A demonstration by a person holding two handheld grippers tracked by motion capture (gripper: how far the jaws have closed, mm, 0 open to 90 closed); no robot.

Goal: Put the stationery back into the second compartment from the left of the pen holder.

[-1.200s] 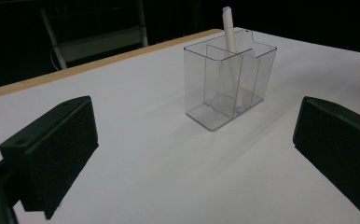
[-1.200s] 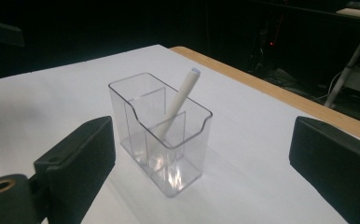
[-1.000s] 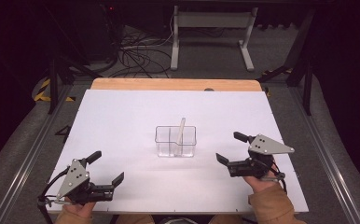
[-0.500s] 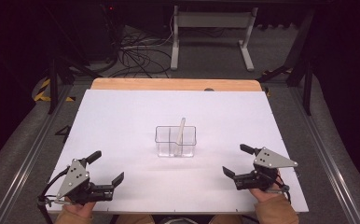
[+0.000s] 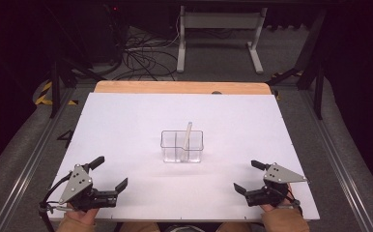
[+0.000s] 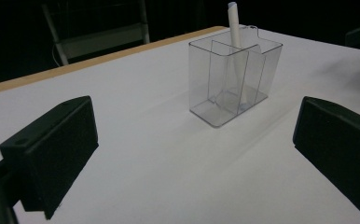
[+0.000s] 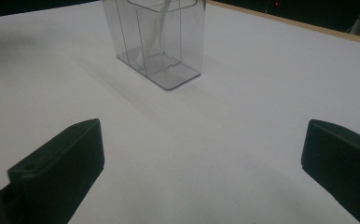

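Now withdrawn low to the surface, right gripper has just opened wide, empty; left gripper likewise agape. Pen stands in bin: placement likely complete.

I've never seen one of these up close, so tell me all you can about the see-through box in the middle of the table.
The clear box looks like thin, colourless plastic, open on top, split by inner walls into compartments. It stands upright near the middle of the white table. A white stick leans in one compartment and pokes above the rim. Nothing else touches it.
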